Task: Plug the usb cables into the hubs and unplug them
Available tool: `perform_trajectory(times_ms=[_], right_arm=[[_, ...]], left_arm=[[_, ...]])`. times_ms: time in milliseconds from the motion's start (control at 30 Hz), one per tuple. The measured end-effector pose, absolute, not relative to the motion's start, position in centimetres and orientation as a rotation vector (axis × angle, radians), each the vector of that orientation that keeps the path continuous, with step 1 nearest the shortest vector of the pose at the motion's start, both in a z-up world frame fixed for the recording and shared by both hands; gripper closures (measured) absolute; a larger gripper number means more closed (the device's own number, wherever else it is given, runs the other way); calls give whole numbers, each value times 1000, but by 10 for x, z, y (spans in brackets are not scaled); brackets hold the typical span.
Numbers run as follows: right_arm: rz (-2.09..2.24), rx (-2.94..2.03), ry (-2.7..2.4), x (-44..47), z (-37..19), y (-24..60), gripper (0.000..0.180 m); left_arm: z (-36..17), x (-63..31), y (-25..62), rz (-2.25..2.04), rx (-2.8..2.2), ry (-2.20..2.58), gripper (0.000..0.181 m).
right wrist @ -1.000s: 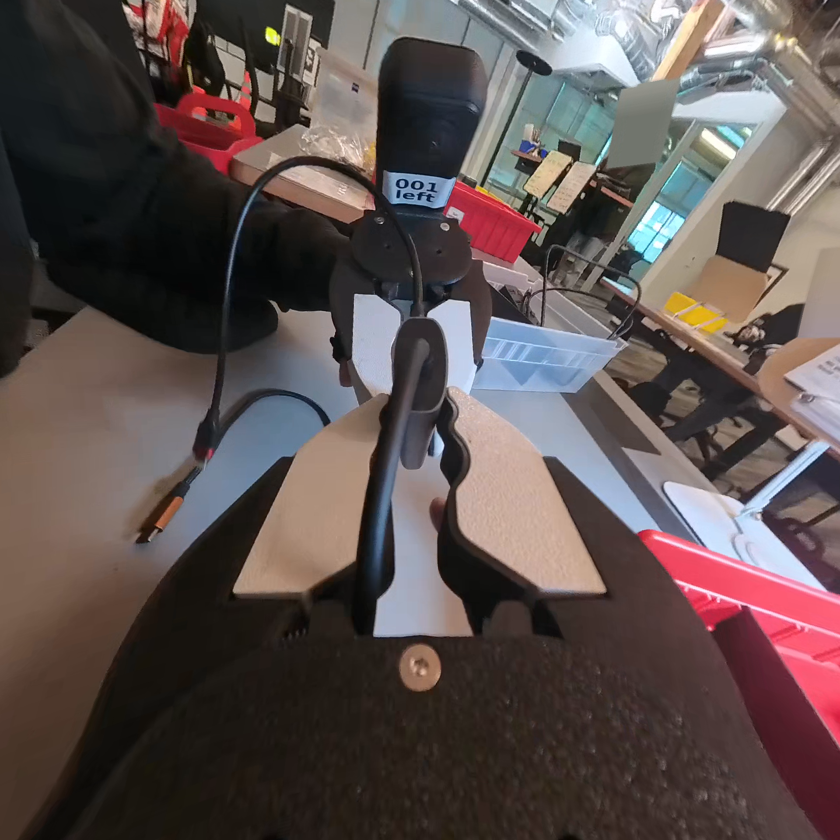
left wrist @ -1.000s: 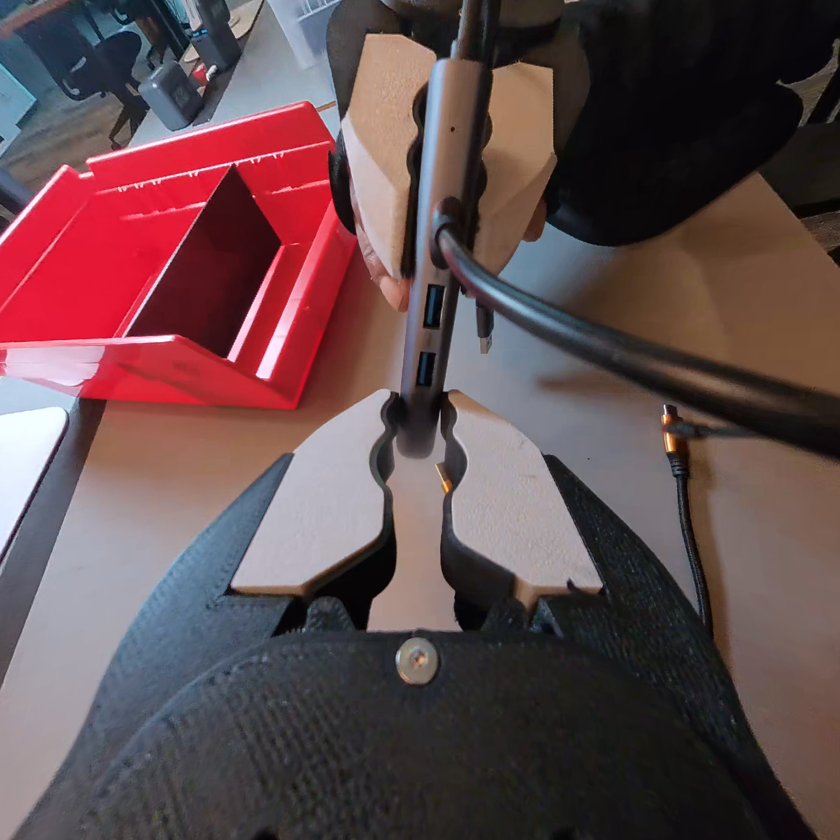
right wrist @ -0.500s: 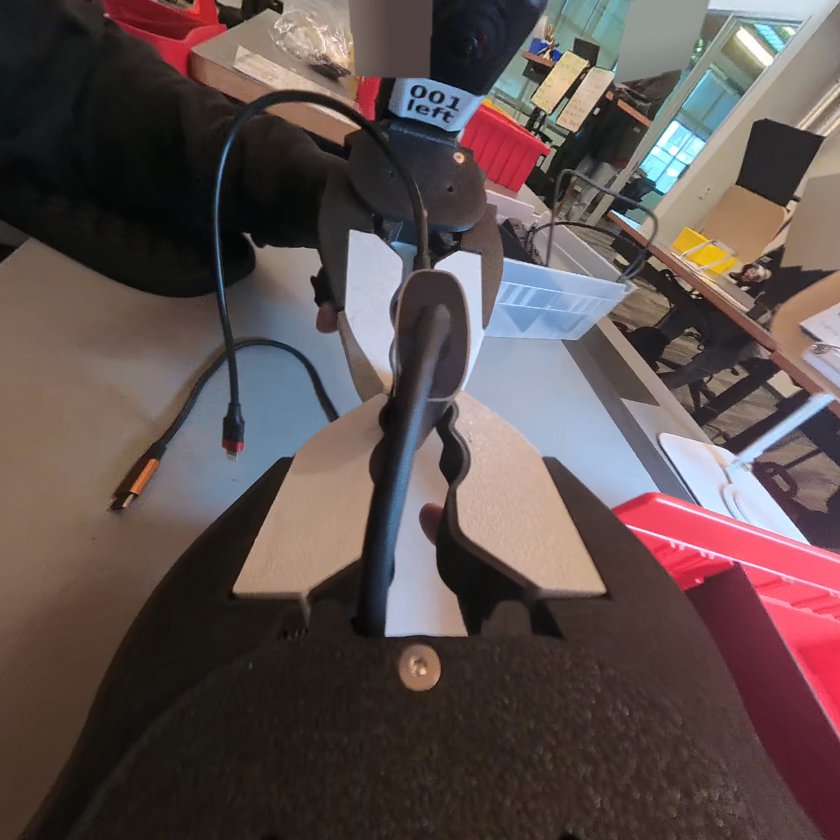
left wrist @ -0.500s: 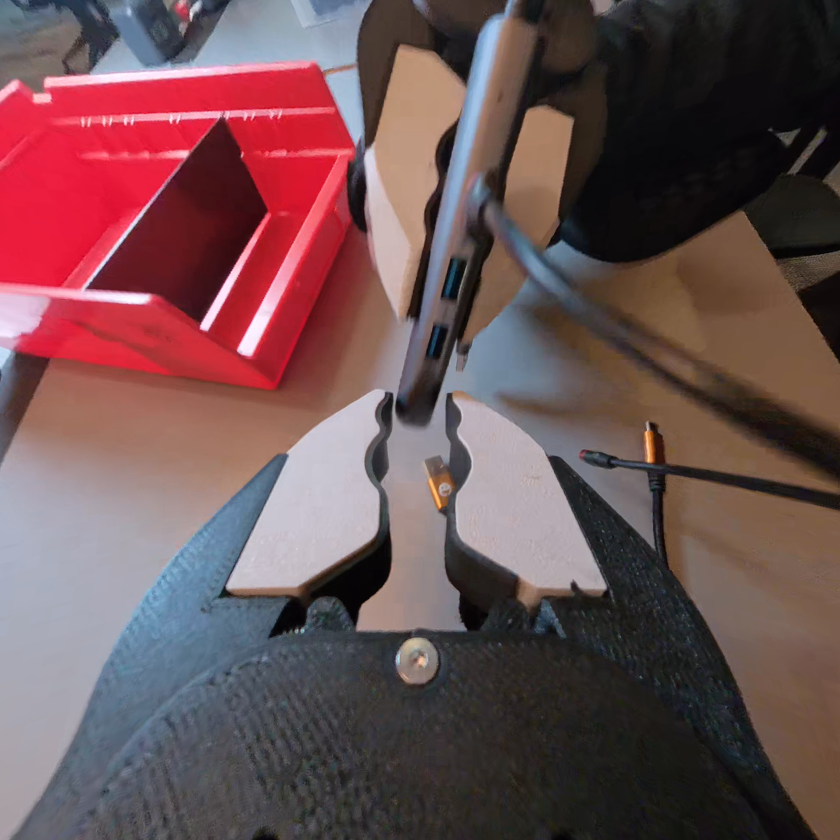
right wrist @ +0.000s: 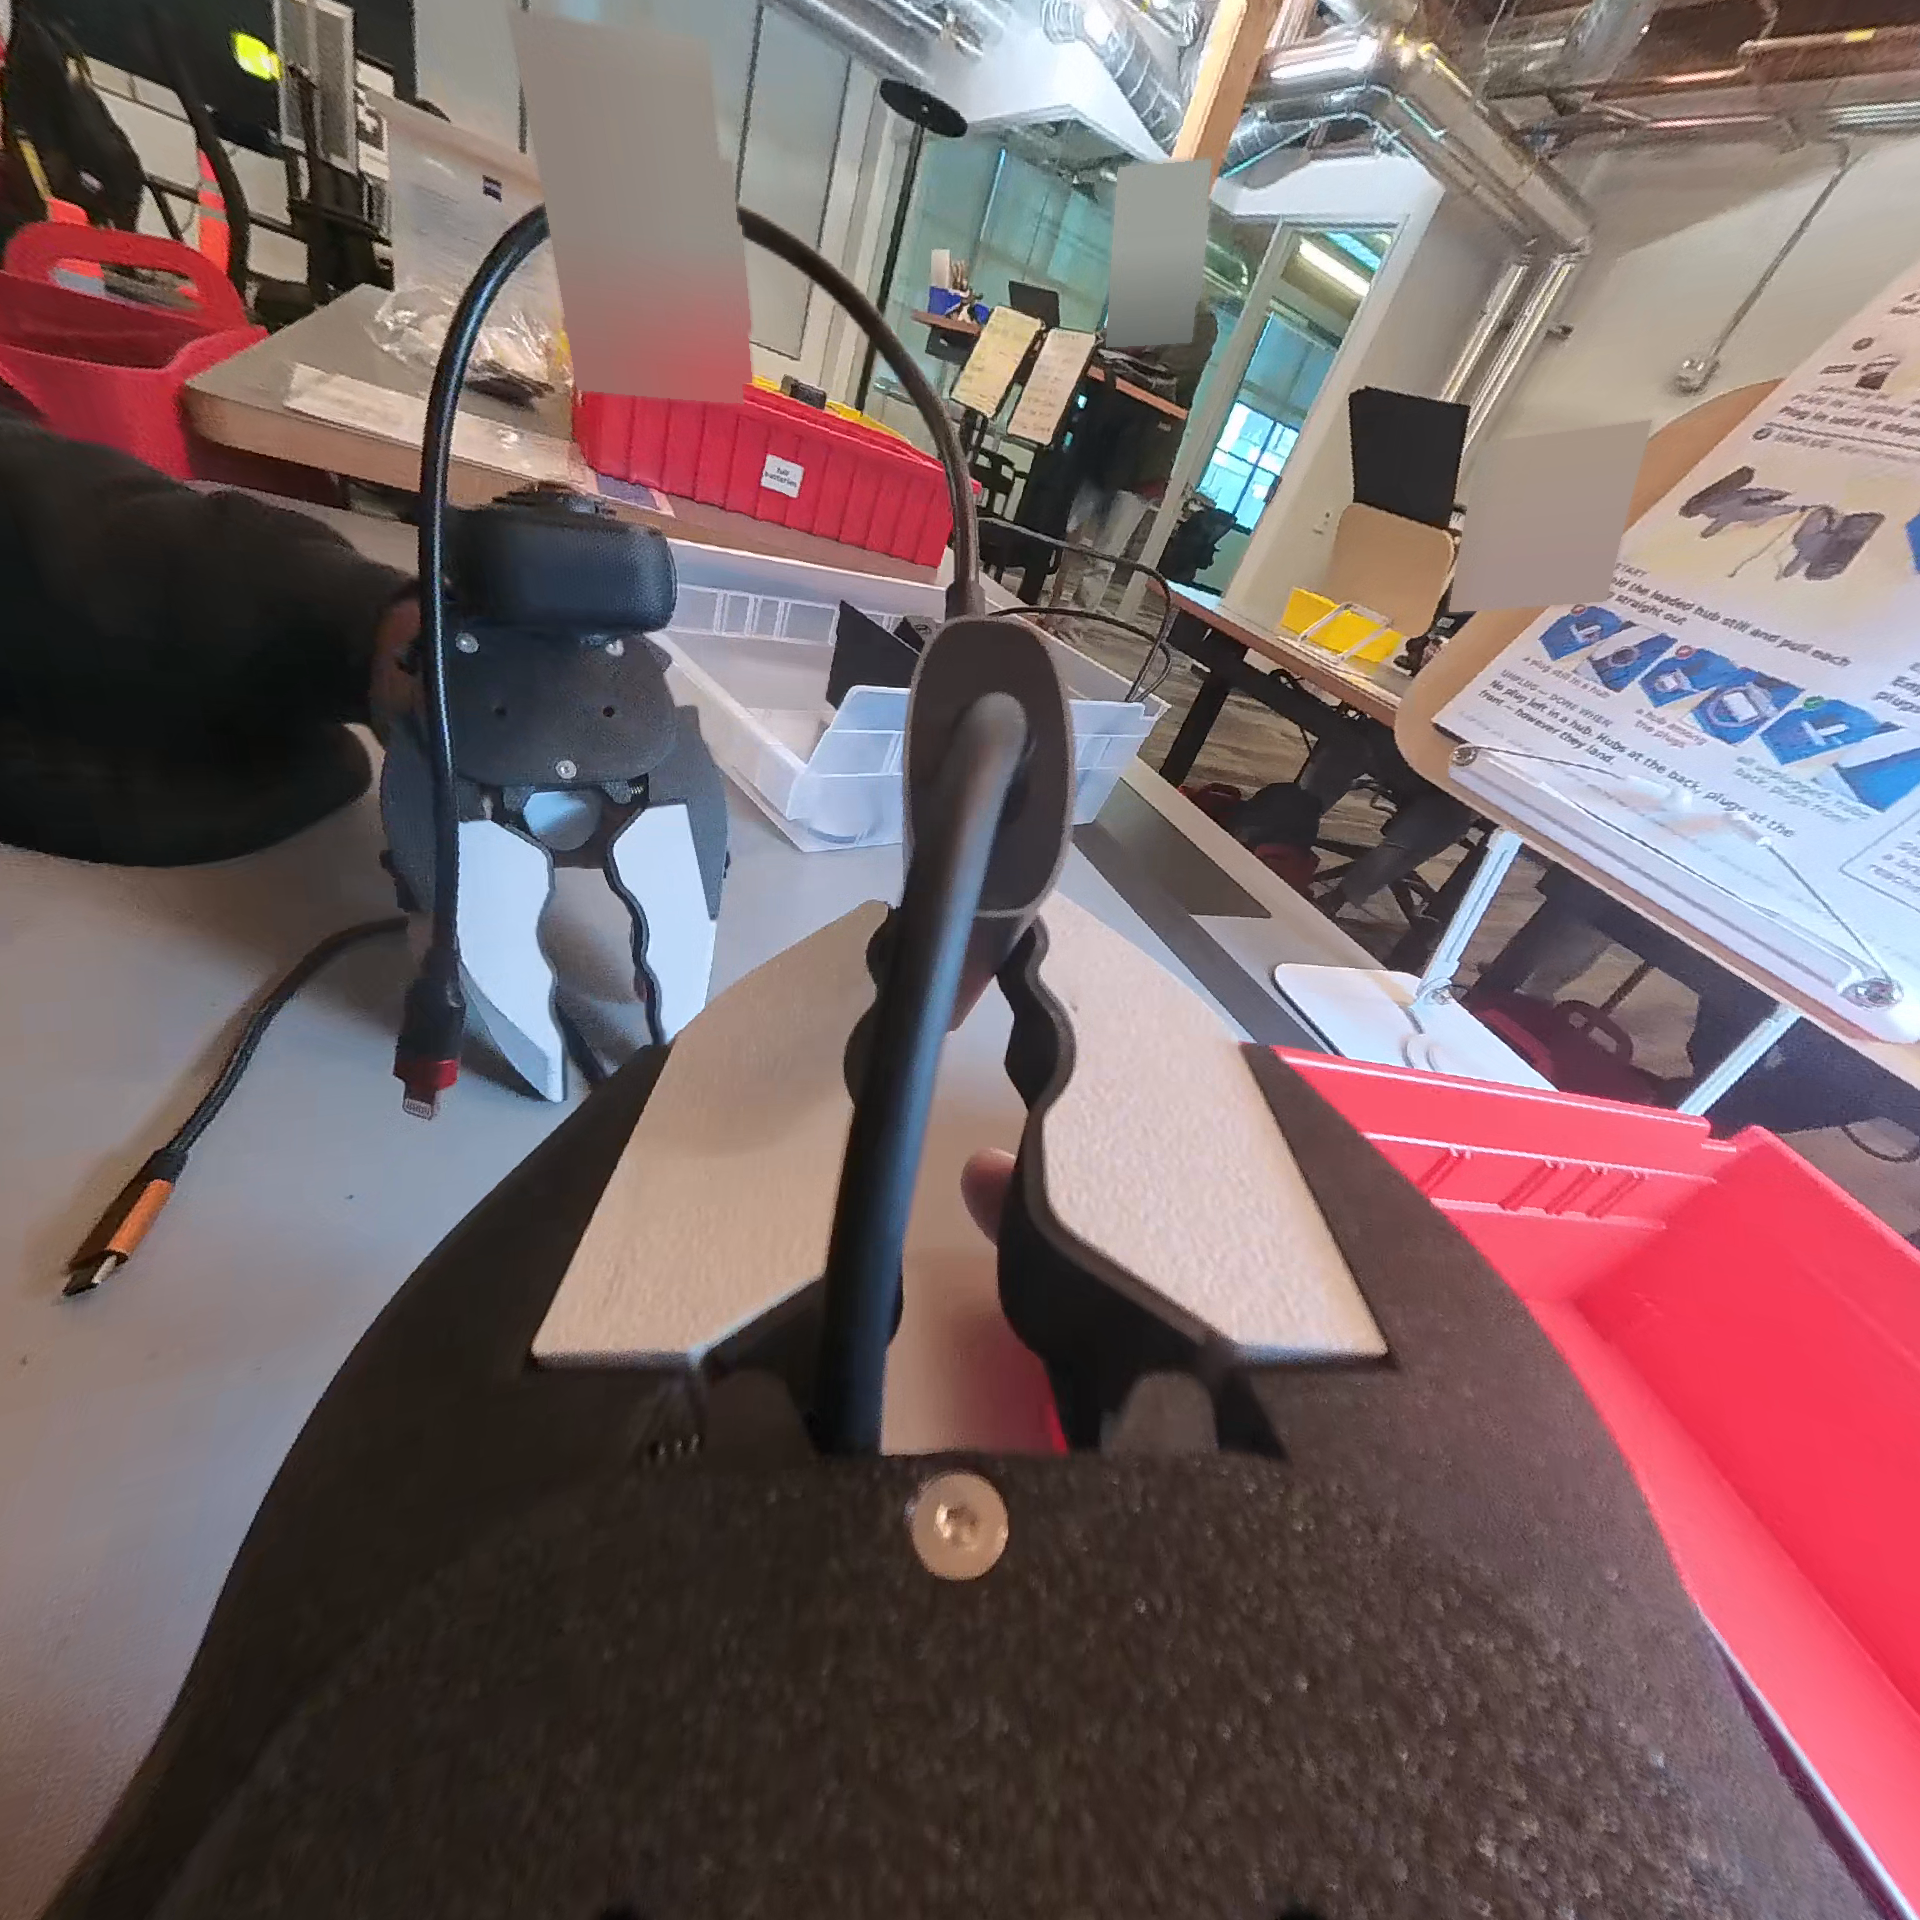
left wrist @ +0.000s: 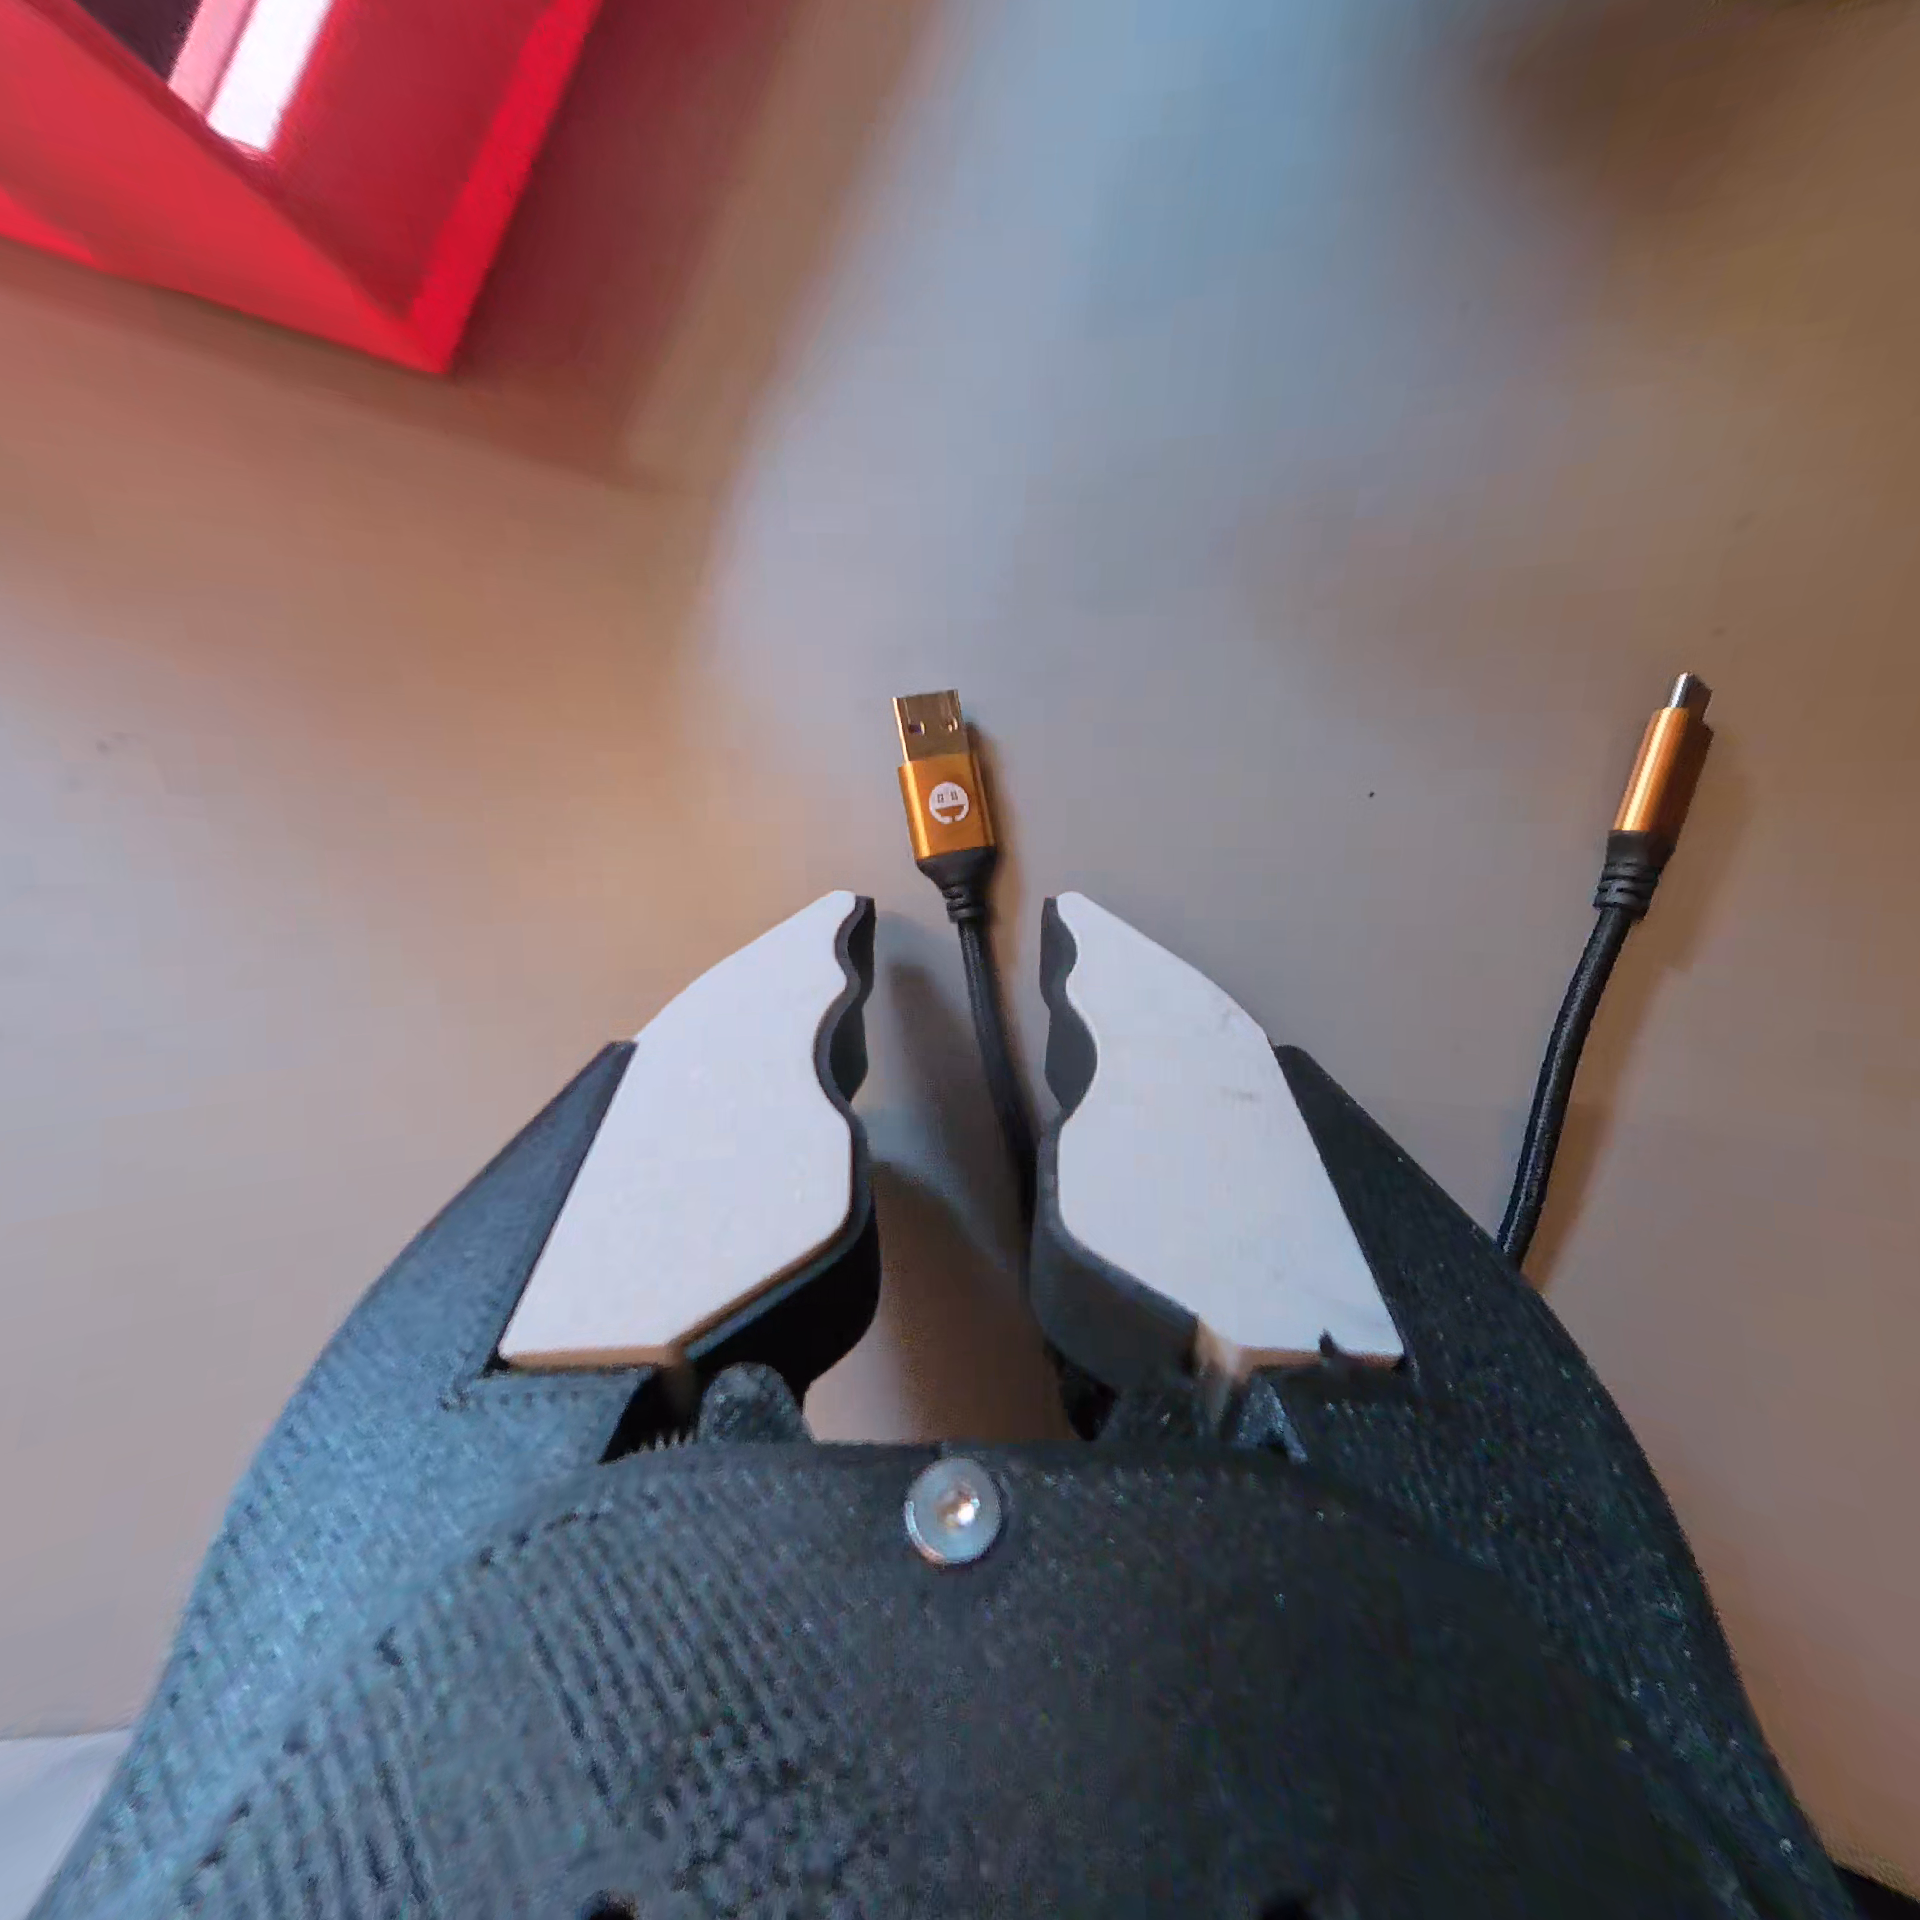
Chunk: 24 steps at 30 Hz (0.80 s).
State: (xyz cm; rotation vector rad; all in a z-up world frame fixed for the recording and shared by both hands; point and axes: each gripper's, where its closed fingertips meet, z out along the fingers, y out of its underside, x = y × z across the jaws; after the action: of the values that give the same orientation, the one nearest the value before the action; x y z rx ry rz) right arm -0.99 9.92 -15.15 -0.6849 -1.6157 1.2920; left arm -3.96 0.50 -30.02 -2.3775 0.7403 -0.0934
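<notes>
USB plug [left wrist: 940, 795], orange, lies flat on the table [left wrist: 1351, 416] just ahead of the left gripper [left wrist: 956, 914], whose spread, empty jaws straddle its cord, likely lining up a pick. Right gripper [right wrist: 951, 935] clamps the grey hub [right wrist: 987, 758] upright, well beside that plug, presumably to receive it.

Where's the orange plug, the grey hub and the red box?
orange plug [left wrist: 943, 800], left wrist view, on its orange shell.
grey hub [right wrist: 987, 748], right wrist view, on its rounded end face.
red box [right wrist: 1714, 1351], right wrist view, on its inner floor.
</notes>
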Motion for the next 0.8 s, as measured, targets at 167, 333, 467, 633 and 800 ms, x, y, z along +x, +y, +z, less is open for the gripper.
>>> perform_trajectory(times_ms=[167,333,467,633,800], right_arm=[[1274,-676,-1634,-10,-155,97,162],[1218,-642,-1664,-10,-159,95,163],[1138,-583,-1693,-10,-163,92,163],[889,-395,-1761,-8,-174,82,162],[582,-138,-1806,-9,-192,59,162]], left_arm=[[-302,-38,6,-145,-2405,676,158],[-303,-41,13,-105,-2379,667,170],[-302,-46,17,-45,-2380,672,173],[-273,-52,15,-329,-2315,479,173],[-218,-38,-2,-791,-2142,358,173]])
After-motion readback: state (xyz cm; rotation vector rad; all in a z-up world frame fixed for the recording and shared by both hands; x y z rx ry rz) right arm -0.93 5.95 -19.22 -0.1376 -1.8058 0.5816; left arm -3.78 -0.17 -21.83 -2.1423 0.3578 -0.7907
